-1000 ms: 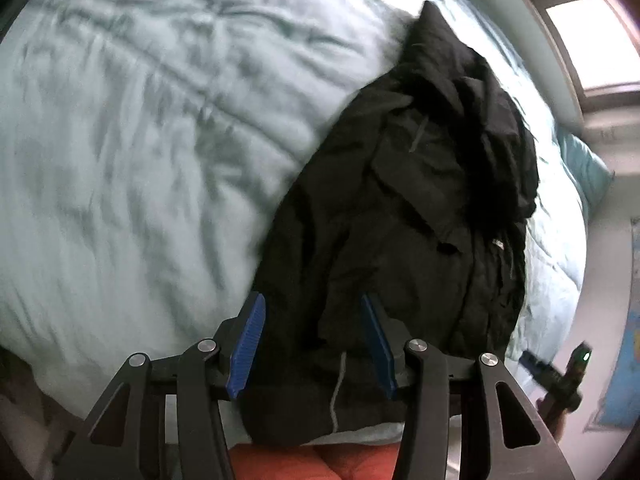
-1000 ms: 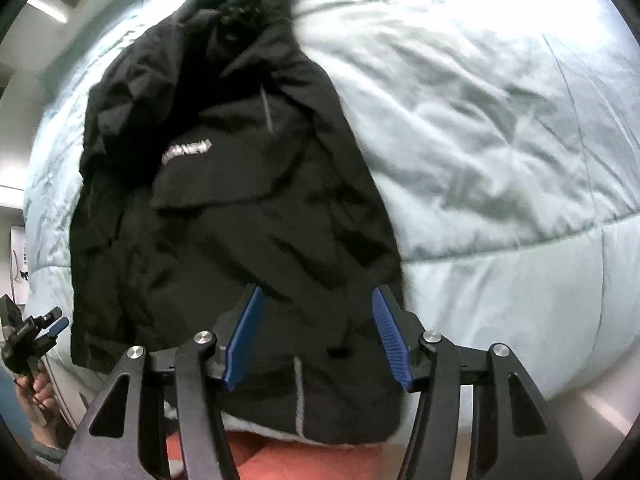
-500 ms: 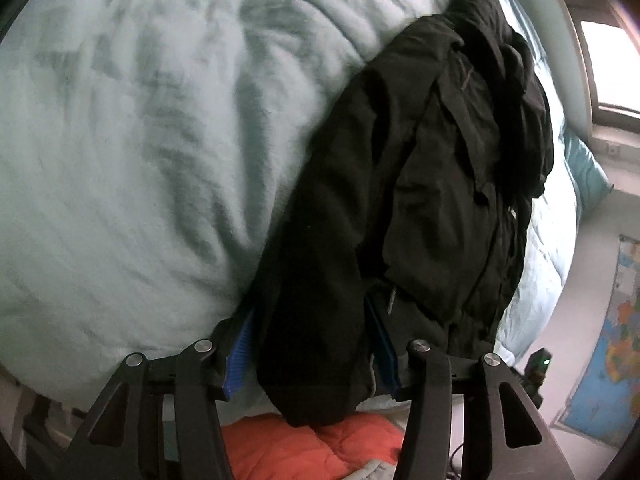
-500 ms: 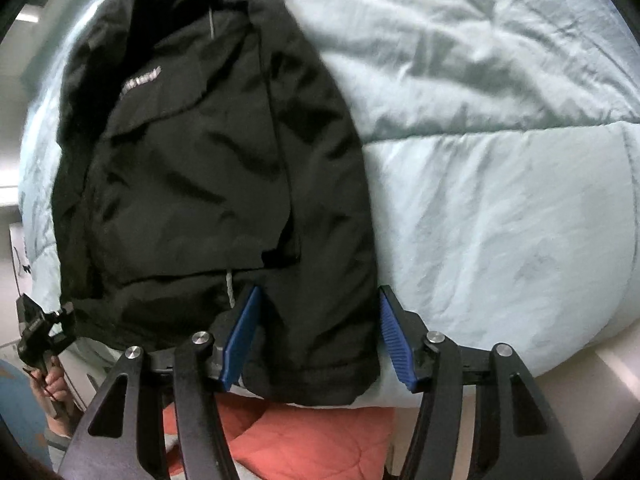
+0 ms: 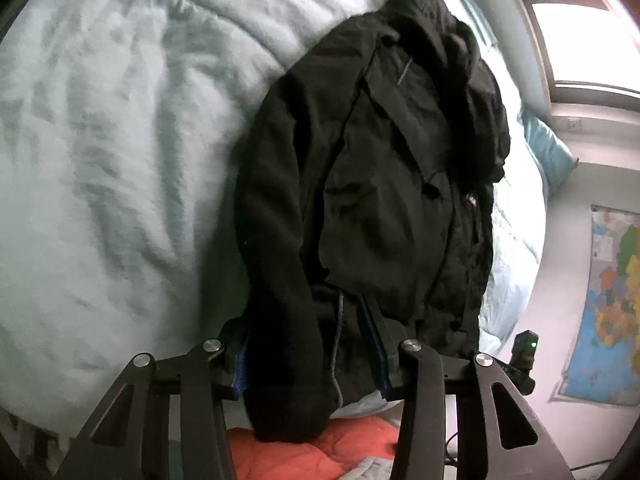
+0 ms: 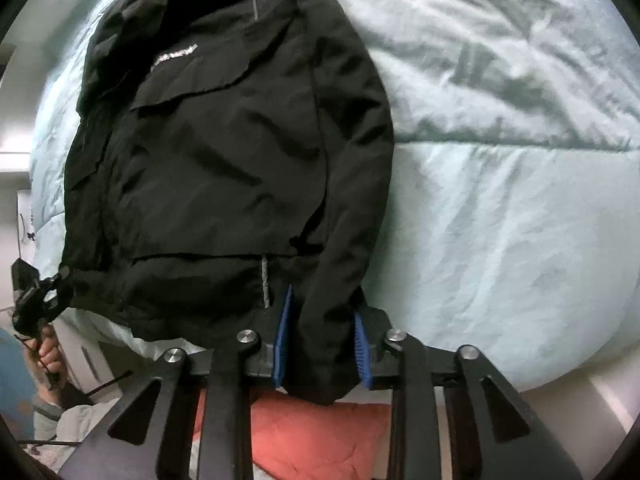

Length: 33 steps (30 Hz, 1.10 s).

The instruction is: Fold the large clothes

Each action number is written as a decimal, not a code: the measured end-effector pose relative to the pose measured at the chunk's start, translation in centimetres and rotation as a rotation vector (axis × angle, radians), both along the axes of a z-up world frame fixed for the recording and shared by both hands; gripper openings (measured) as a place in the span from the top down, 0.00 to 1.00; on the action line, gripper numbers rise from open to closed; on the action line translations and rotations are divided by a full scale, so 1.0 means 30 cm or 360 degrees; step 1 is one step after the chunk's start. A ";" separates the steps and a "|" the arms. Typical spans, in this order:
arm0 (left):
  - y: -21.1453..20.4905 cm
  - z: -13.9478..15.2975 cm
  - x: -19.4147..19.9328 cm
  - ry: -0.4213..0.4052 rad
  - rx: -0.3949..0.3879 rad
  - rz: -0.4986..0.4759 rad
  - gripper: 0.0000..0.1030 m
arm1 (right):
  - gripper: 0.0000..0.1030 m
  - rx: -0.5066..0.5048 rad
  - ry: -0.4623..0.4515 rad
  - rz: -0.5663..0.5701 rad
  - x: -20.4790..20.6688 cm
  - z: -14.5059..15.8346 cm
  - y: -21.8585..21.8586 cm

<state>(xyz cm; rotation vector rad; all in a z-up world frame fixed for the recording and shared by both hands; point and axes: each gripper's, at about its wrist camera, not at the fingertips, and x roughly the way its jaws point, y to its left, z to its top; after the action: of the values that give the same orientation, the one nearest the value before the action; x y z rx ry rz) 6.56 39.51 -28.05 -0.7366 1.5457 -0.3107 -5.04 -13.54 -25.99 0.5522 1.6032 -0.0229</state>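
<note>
So the black jacket is lying on the pale blue duvet with its hem at the bed edge, and both the left gripper and right gripper straddle hem fabric, though I honestly can't tell if either's clamped.

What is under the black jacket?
The jacket lies on a pale blue duvet, which shows all around it. Its hem hangs over the near edge above something orange. Whatever lies beneath the middle of the jacket is covered.
</note>
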 end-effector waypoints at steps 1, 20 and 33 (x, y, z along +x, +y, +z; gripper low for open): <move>-0.002 -0.015 0.002 0.0024 -0.0005 0.0008 0.55 | 0.65 0.0014 0.0015 0.0001 0.001 -0.015 -0.002; -0.140 0.308 0.234 -0.0390 0.0010 -0.0046 0.86 | 0.86 0.0052 -0.0208 -0.0010 0.117 0.183 -0.011; -0.209 0.687 0.663 -0.0851 0.0028 -0.0034 0.86 | 0.86 0.0034 -0.0707 -0.0051 0.529 0.571 -0.167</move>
<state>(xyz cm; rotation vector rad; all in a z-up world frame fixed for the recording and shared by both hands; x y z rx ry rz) 26.45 33.23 -7.45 -0.5640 1.0477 -0.4669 10.83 -18.53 -8.86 0.5550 1.1628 0.0880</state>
